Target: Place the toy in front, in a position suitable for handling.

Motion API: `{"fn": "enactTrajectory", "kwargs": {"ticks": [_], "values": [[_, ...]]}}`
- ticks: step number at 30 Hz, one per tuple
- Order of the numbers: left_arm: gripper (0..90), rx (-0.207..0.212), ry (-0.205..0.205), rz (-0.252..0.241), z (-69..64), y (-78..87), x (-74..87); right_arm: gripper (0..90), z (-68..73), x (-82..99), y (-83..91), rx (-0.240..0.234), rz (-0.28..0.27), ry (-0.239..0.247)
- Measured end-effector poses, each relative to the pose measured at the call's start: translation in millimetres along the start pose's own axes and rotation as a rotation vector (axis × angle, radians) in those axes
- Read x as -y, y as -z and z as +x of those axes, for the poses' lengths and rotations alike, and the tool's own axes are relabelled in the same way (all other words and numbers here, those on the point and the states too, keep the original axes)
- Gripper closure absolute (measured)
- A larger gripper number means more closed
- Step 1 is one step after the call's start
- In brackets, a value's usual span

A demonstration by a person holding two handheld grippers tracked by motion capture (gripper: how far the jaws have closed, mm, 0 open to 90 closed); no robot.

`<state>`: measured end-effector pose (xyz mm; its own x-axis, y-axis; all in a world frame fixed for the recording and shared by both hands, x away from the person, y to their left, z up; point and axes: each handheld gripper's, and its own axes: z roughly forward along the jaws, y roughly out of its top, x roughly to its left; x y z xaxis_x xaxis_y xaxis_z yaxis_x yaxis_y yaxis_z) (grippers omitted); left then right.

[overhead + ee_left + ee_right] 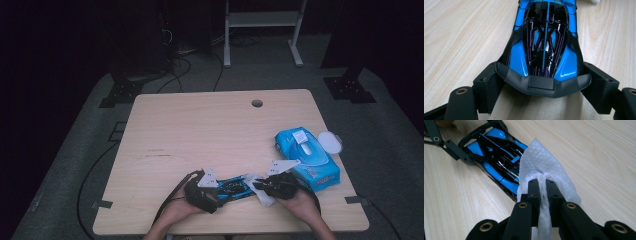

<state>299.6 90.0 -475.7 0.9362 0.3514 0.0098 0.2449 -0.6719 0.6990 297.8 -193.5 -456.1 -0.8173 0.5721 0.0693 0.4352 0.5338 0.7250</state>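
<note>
The blue toy car [545, 47] lies on the surface [200, 130], its end clamped between the left claw [544, 87] jaws. The right claw [542, 186] – jaws pressed together – pinches a white wipe [541, 165] resting against the car's other end.

The toy car [546, 42] has a glossy, smooth plastic shell in blue and black that throws bright highlights, edged at one end by a matt black bumper. The wipe [541, 167] is soft white paper or cloth with a dimpled, embossed texture, and the wipes pack [306, 155] looks like shiny blue plastic film. The worktop [200, 130] is pale wood-grain laminate, smooth and matt, while each hand-held gripper shows matt black plastic jaws with brass-coloured metal rivets.
</note>
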Motion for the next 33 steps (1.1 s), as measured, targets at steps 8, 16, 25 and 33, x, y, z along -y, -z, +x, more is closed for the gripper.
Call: {"fn": "enactTrajectory", "kwargs": {"ticks": [8, 16, 25, 33], "values": [[21.8, 0.024, 0.033, -0.024, 2.4, 2.2, -0.1, 83.2, 7.6, -4.0, 0.1, -0.053, -0.017, 0.016], [22.2, 0.026, 0.033, -0.024, 2.5, 2.2, 0.2, 83.2, -3.4, 2.9, 4.1, -0.015, 0.029, -0.003], [23.2, 0.009, 0.014, -0.011, 0.9, -0.4, -0.9, 83.1, 8.8, -12.4, -10.8, -0.05, -0.026, 0.019], [23.5, 0.007, 0.016, -0.016, 0.3, -1.2, -0.6, 83.0, -8.9, -9.0, -12.4, 0.017, -0.042, -0.075]]}}
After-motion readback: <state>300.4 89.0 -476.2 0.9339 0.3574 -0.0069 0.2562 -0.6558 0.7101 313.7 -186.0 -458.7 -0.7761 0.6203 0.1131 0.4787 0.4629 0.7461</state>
